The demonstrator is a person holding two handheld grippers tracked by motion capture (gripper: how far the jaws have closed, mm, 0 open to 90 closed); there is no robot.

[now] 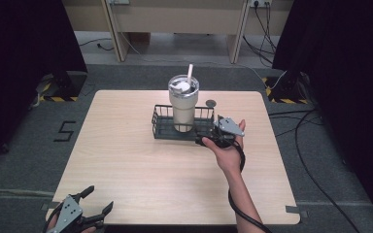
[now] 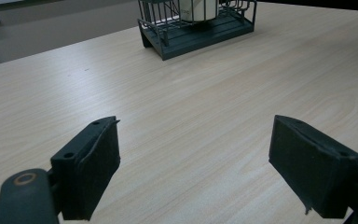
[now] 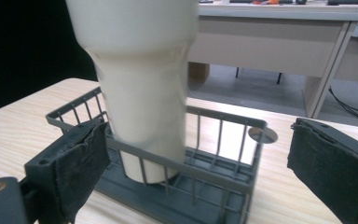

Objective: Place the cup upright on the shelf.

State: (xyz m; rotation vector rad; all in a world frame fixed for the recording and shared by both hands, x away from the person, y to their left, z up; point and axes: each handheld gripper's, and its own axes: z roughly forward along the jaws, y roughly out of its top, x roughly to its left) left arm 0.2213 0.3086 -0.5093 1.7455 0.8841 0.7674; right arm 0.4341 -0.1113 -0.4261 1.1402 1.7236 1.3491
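Upright, a cream tumbler [image 1: 183, 104] fills the wire basket [image 1: 161, 127].

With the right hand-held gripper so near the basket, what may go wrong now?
1. The tumbler stands tall in the shallow basket and rises well above its rim. A knock from the right hand-held gripper, open at the basket's right end, may tip it.
2. The straw pokes through the lid, so any liquid inside might spill if it falls.
3. The left hand-held gripper is open at the table's near edge, too far to steady the basket if it slides.
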